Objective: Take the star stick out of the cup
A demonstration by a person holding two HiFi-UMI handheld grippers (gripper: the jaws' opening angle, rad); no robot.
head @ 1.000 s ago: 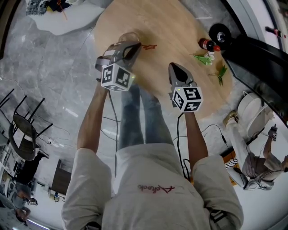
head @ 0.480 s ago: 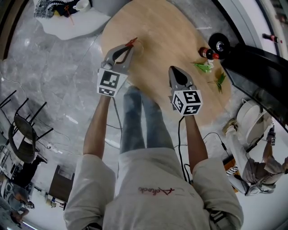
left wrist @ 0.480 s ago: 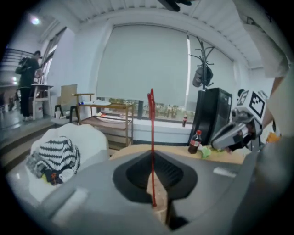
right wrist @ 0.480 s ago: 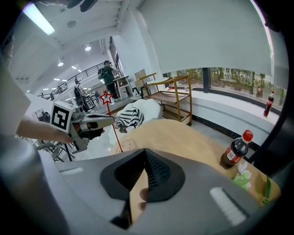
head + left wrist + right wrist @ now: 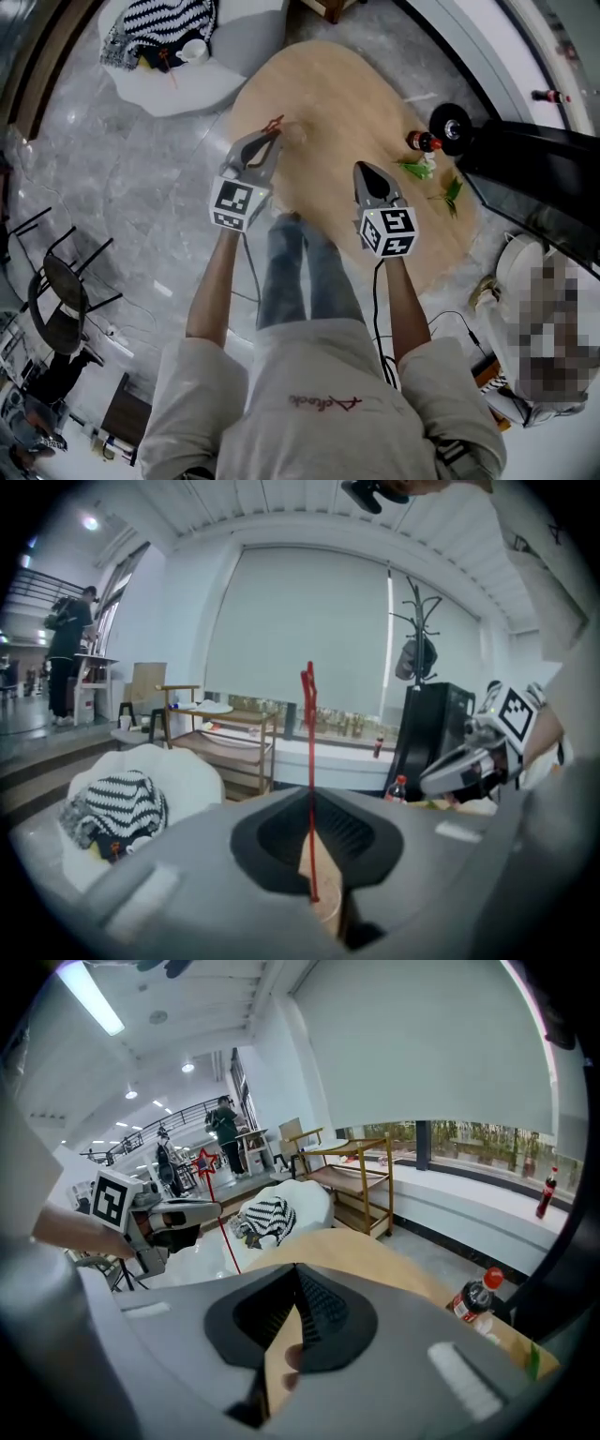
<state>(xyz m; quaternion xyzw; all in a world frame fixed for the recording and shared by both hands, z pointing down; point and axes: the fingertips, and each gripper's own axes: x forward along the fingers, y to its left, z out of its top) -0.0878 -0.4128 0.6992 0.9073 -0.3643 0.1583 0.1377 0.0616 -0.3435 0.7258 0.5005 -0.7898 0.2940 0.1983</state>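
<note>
Red and thin, the star stick (image 5: 310, 761) stands upright between the jaws of the left hand-held gripper (image 5: 310, 797), which pinch its shaft low down, with the small star at the top. From overhead, this hand-held gripper reaches over the near left edge of the pale wooden tabletop (image 5: 356, 94). A clear cup (image 5: 293, 132) sits just past its tips. The stick's lower end hangs close to the cup's rim, and I cannot tell whether it is fully clear of it.

The right hand-held gripper (image 5: 365, 170) hovers over the near side of the tabletop, well apart from the left one. Its jaws are pressed together with nothing between them.

At the far right edge of the tabletop stands a cola bottle (image 5: 421, 142) with a red cap, and some green leaves (image 5: 417, 168) lie just beside it. On the floor beyond the tabletop is a white beanbag (image 5: 178, 70) with a black-and-white striped cloth (image 5: 164, 26) on it.
</note>
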